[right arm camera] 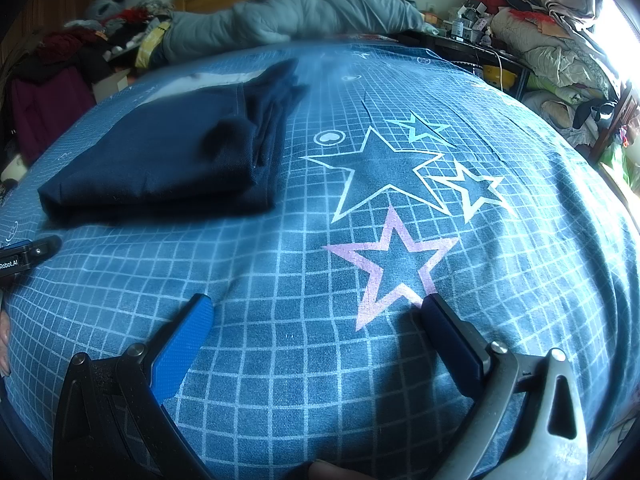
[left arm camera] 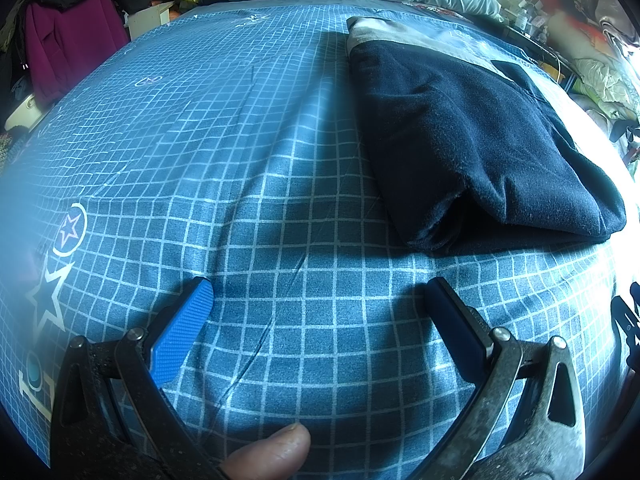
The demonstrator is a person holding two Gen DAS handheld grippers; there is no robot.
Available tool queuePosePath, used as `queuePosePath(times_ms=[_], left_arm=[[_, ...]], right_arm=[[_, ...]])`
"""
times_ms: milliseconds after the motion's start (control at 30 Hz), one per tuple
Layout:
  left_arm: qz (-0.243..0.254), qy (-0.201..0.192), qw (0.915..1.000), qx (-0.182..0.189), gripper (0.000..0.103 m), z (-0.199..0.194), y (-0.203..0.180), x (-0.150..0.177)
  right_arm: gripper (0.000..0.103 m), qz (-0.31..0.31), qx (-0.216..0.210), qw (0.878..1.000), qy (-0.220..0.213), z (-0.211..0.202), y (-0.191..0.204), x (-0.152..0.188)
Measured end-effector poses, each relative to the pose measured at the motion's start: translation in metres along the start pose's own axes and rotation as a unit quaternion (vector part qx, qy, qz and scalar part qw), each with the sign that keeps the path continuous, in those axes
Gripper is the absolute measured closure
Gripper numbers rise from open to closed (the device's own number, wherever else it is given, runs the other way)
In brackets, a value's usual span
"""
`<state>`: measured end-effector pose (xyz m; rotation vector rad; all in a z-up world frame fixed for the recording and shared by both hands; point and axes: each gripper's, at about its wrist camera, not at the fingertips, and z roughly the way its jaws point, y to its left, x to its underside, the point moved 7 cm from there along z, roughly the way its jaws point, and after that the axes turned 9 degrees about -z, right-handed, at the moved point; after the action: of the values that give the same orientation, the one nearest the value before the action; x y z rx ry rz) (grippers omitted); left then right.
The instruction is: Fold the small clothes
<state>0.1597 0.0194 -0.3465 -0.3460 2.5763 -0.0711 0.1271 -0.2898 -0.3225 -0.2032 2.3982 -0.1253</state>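
- Covering the bed, the blue grid-printed sheet with star motifs (right arm camera: 400,184) lies mostly bare; no other loose garment shows on it, so I judge little or nothing is left to fold here.
- Resting on that sheet, the dark navy fleece garment (left arm camera: 472,136) sits as a compact folded stack with layered edges, a pale grey piece (left arm camera: 384,28) showing at its far end; folding looks finished.
- The left claw (left arm camera: 320,292) hangs released and empty, jaws wide apart, near the stack's closest corner without touching.
- The right claw (right arm camera: 318,308) is likewise spread and empty, over a pink star outline (right arm camera: 394,260), well apart from the garment.
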Motion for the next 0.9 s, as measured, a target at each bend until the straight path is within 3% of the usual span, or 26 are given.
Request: queuePosePath(times_ms=[400,600,767,900], left_arm=[[-0.001,0.006,1.0000,0.003,0.000,-0.001,0.000,-0.001],[0.017,0.027,0.9994,0.014,0.000,-0.013,0.000,-0.008],[0.022,-0.036,0.9991,0.005,0.000,-0.069,-0.003,-0.026],[0.038,-0.107,0.9935,0.006,0.000,-0.135,-0.017,-0.039]], right_arm=[[0.000,0.000,0.005,1.000,0.001,0.000,0.002,-0.002],[0.000,-0.004,-0.002,0.999,0.032,0.005,0.003,-0.010],[0.000,-0.008,-0.022,0.996,0.082,0.009,0.002,-0.020],[0.000,0.007,-0.027,0.996,0.086,-0.014,0.004,-0.033]])
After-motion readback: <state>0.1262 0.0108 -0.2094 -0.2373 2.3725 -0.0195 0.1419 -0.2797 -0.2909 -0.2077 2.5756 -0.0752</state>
